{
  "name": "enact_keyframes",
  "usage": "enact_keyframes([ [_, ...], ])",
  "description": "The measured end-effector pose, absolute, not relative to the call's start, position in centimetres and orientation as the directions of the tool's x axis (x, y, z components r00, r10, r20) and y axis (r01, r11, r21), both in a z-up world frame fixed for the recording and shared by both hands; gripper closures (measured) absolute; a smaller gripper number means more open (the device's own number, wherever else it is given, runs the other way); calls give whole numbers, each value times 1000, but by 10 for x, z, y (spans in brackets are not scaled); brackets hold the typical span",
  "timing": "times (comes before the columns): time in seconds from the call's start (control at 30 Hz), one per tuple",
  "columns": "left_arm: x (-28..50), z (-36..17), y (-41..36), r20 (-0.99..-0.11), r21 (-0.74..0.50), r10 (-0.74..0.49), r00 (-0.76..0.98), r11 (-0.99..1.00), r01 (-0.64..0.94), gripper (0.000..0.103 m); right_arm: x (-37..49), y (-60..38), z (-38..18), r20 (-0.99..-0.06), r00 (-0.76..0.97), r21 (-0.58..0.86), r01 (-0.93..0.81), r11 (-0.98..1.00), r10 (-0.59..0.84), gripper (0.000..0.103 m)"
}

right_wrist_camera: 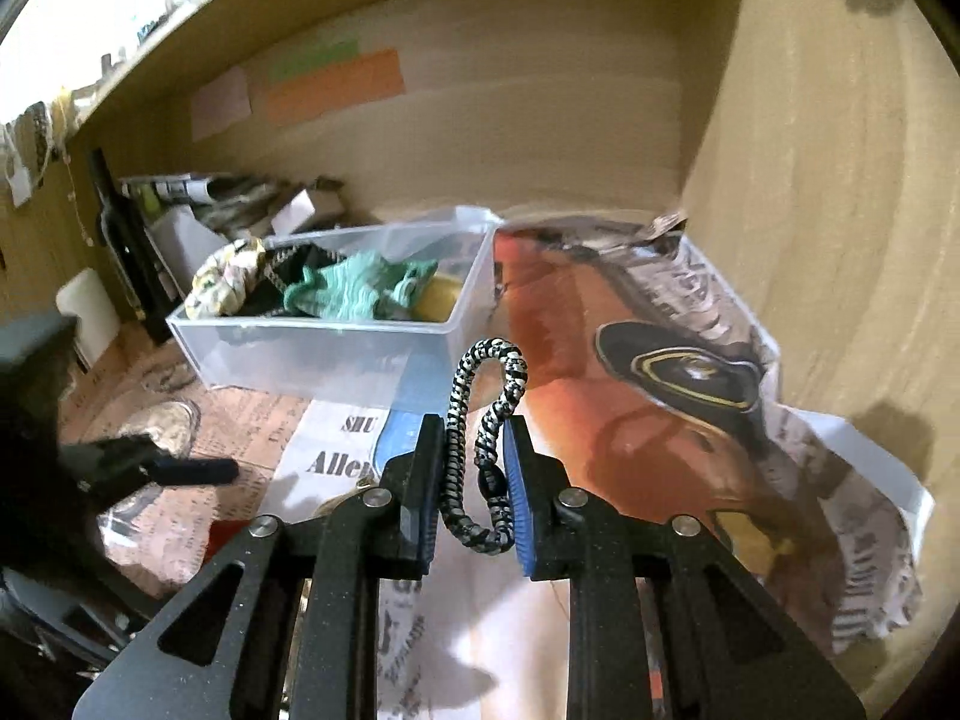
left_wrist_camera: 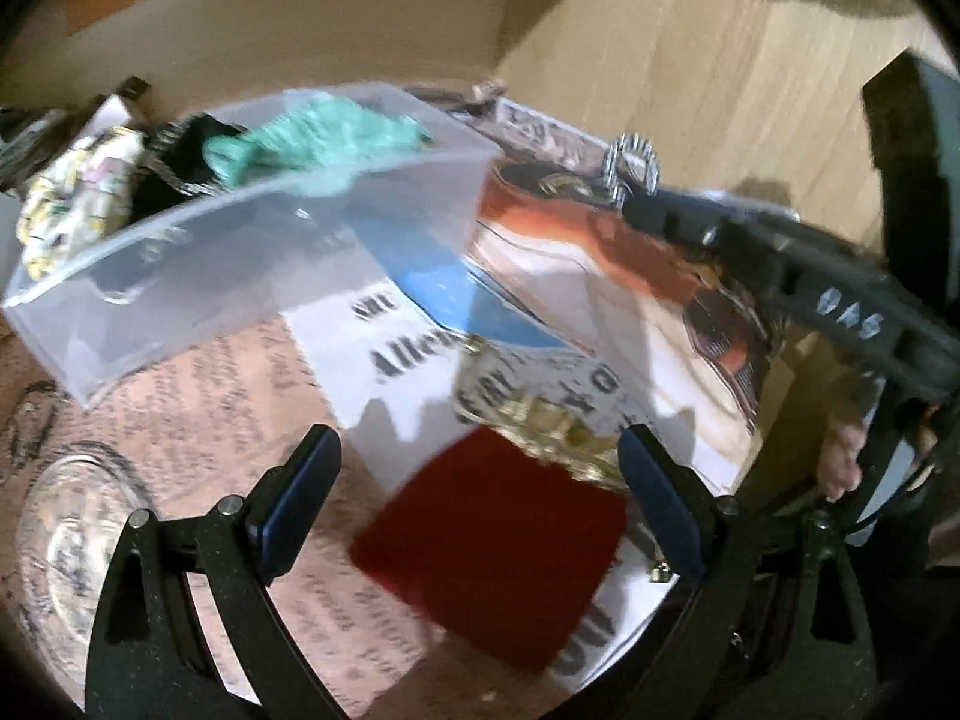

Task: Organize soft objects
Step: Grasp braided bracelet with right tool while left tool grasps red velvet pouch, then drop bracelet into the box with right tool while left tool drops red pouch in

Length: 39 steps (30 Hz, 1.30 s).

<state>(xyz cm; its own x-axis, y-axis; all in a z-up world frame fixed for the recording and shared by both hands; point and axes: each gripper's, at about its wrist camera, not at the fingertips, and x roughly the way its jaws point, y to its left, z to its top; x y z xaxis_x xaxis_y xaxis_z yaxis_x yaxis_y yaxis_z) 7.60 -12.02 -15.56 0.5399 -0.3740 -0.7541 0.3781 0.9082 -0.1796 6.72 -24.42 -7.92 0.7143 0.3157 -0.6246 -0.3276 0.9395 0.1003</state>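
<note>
A black-and-white braided cord loops up between the fingers of my right gripper, which is shut on it above the paper-covered surface. The same cord sticks out of my right gripper at the right of the left wrist view. A clear plastic bin behind holds a teal knitted piece, a pale patterned cloth and something black. My left gripper is open over a red cloth square and a gold trinket. The bin lies beyond, to the left.
Newspaper and a magazine page cover the surface inside brown cardboard walls. A glass dish sits at the near left. A dark bottle and piled clutter stand behind the bin at the back left.
</note>
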Motion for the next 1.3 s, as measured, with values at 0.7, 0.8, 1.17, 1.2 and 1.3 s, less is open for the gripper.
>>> enact_keyframes([
  [0.7, 76, -158, -110, -714, -180, -367, 596, 919, 351, 84, 61, -239, -79, -602, 705, 146, -366, 919, 376, 85],
  [0.8, 76, -150, -103, -704, -174, -364, 610, 921, 348, 91, 62, -236, -77, -598, 703, 147, -376, 915, 385, 85],
  [1.17, 75, -112, -66, -638, -172, -340, 691, 938, 302, 92, 69, -224, -66, -572, 713, 139, -402, 905, 405, 85],
  [1.2, 75, -107, -63, -628, -170, -338, 701, 939, 300, 92, 71, -223, -64, -567, 715, 138, -406, 903, 408, 85],
  [1.3, 77, -91, -57, -591, -151, -315, 742, 948, 281, 92, 75, -218, -57, -552, 722, 131, -419, 899, 417, 85],
])
